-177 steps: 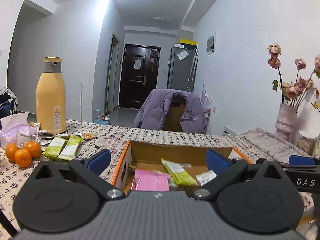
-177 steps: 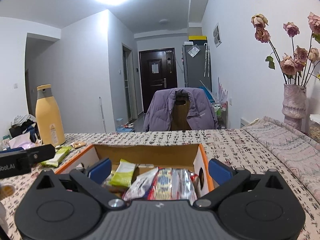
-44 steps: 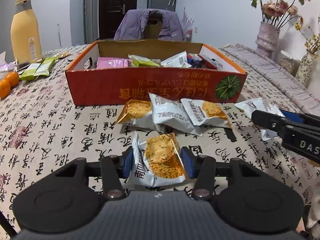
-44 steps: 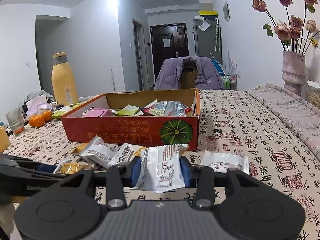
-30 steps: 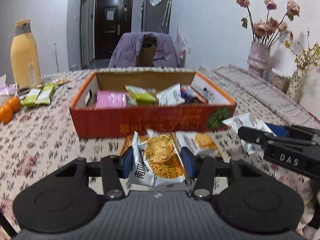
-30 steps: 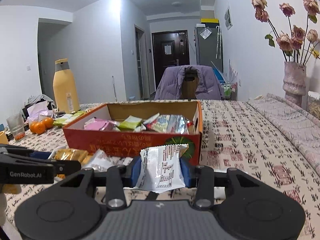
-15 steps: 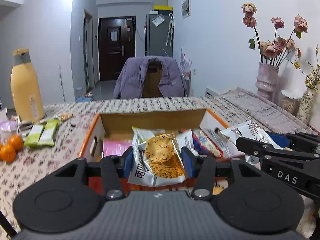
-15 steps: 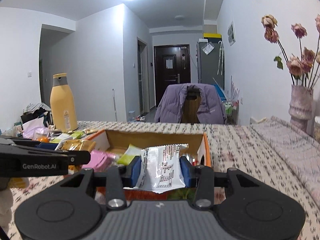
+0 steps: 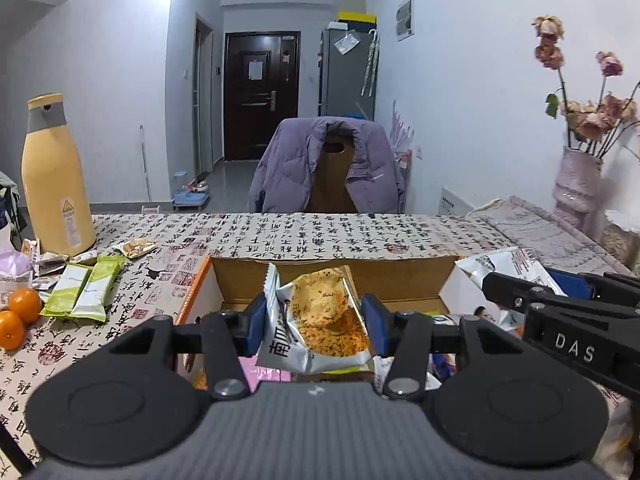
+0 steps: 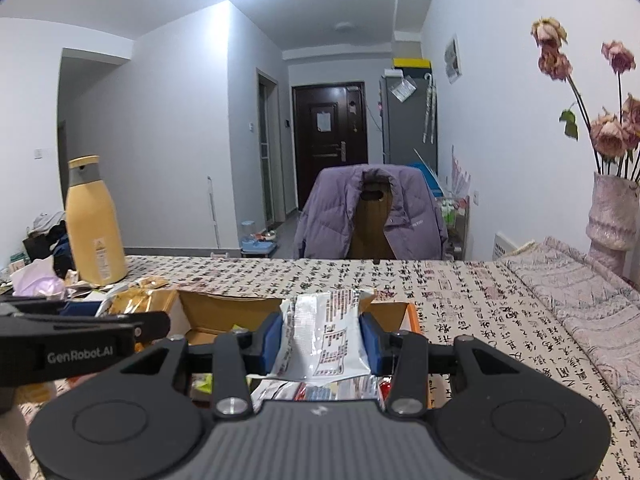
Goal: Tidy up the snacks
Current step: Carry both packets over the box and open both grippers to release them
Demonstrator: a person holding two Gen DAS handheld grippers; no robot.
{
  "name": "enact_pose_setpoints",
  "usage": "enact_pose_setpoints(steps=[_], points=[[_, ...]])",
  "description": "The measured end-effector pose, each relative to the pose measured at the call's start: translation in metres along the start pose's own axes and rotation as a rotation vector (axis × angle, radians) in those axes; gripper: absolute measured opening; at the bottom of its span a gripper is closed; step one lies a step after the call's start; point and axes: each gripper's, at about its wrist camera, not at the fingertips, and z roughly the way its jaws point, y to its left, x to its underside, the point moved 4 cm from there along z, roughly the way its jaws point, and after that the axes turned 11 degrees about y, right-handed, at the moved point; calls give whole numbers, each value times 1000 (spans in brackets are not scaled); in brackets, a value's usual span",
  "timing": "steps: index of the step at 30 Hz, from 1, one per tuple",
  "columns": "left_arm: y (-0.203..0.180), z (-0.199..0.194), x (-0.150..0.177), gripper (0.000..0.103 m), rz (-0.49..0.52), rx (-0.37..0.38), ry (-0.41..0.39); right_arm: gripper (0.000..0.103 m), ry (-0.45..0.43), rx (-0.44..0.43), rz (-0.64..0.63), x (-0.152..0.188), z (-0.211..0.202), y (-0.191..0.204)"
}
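Tongs [image 9: 316,322] above calligraphy-print tablecloth [image 9: 280,236]

The left gripper [image 9: 315,322] is pointing slightly downward, its blue pads [image 9: 256,322] pressing in on both sides of a snack packet [image 9: 316,320]. The right gripper [image 10: 322,345] is sitting just beside it at a similar tilt, clamping a silver packet [image 10: 326,338] between its fingers.

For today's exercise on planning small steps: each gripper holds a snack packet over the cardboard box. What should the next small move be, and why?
Probably open both grippers and let the packets drop. The left gripper pinches a cracker packet over the open cardboard box, and the right gripper pinches a silver packet over it too, with other snacks already lying inside.
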Motion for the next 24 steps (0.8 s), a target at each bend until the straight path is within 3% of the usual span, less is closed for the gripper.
enact_pose_setpoints(steps=[15,17,20,22,24], points=[[6,56,7,54,-25,-83,79,45,150,28,13,7,68,1],[12,57,9,65,-39,-88,84,47,162,19,20,10,70,0],[20,54,10,77,-65,-75,65,64,150,11,33,12,67,-3],[25,50,9,87,-77,-74,50,84,139,5,44,13,63,-6],[29,44,8,103,-92,-71,19,89,120,-3,44,14,58,-8]])
